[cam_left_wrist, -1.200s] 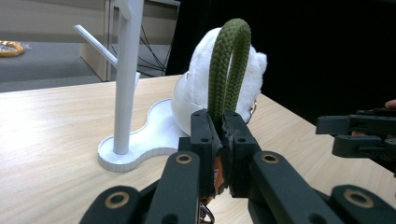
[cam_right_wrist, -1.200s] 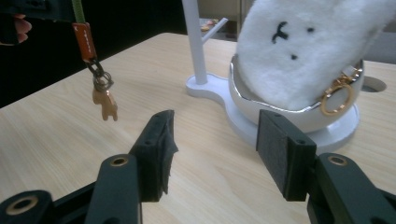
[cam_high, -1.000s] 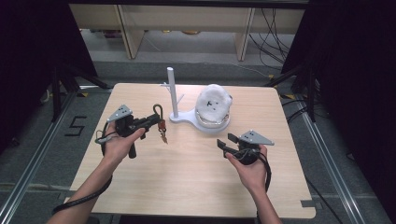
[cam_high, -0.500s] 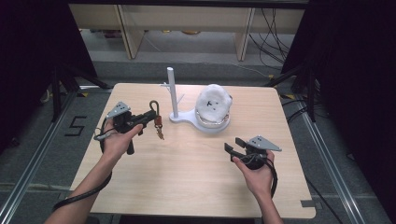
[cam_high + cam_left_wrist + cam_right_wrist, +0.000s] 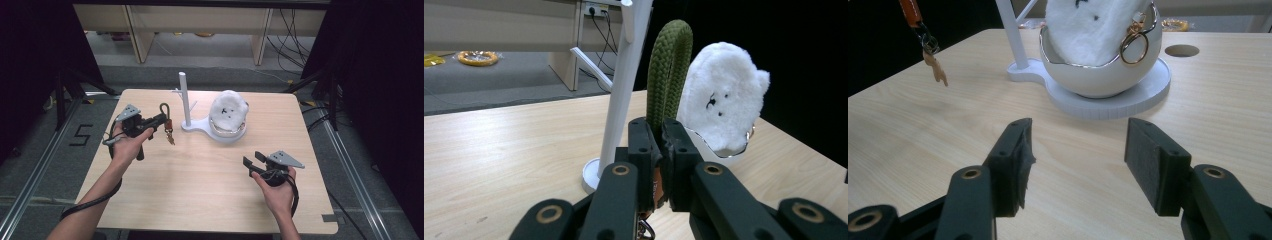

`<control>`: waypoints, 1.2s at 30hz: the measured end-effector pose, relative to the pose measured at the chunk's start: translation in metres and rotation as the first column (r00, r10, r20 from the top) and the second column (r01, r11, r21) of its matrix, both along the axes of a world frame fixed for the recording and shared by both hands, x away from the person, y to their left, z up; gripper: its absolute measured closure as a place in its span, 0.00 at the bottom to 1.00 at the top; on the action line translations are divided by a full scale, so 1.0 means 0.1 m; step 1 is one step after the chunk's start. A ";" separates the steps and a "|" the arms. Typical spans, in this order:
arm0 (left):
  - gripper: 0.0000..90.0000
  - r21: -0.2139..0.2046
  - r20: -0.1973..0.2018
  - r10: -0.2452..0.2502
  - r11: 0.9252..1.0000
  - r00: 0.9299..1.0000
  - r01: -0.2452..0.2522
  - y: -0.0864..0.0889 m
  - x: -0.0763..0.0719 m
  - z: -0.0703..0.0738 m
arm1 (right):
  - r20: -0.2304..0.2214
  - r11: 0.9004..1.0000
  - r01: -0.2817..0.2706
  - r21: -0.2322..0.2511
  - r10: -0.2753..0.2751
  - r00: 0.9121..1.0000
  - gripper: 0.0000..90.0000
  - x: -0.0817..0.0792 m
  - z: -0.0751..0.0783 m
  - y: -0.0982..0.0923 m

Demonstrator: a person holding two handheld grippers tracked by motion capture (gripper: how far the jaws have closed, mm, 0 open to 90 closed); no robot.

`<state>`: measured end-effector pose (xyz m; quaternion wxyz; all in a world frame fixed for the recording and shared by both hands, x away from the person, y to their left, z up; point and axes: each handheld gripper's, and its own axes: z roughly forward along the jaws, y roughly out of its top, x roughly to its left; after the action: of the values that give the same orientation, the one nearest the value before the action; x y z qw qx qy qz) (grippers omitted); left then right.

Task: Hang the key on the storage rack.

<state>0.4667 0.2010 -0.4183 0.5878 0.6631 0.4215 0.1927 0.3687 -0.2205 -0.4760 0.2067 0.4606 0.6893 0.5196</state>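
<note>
Left gripper (image 5: 161, 120) clamped on green rope keychain (image 5: 667, 70), right gripper (image 5: 1075, 165) spread wide, holding nothing

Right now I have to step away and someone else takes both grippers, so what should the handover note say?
Left gripper: shut on the green rope loop of a keychain, held above the table; its brown tag and small charm hang below the jaws.
Right gripper: open, holding nothing, low over the table's near right part.
White stand: upright at the back centre, its side pegs bare. Beside it, on the same base, the bowl holds a white plush with a gold ring clip.
Done: keychain picked up.
Left: probably hang the loop on the stand.
</note>
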 end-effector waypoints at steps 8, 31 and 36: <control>0.93 0.000 -0.003 0.004 1.000 1.000 -0.004 -0.02 0.11 0.03 | 0.006 1.000 0.010 -0.020 -0.010 1.000 0.50 -0.01 0.00 -0.03; 0.93 -0.006 -0.027 -0.008 1.000 1.000 0.008 -0.11 0.52 0.17 | 0.001 1.000 0.007 0.006 -0.007 1.000 0.50 0.01 -0.04 -0.04; 0.93 -0.003 -0.038 -0.011 1.000 0.999 0.011 -0.13 0.57 0.17 | 0.007 1.000 0.008 0.001 -0.008 1.000 0.50 0.01 -0.05 -0.04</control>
<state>0.5236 0.1877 -0.4014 0.5816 0.6681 0.4294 0.1763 0.3700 -0.2240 -0.4812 0.2111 0.4616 0.6864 0.5207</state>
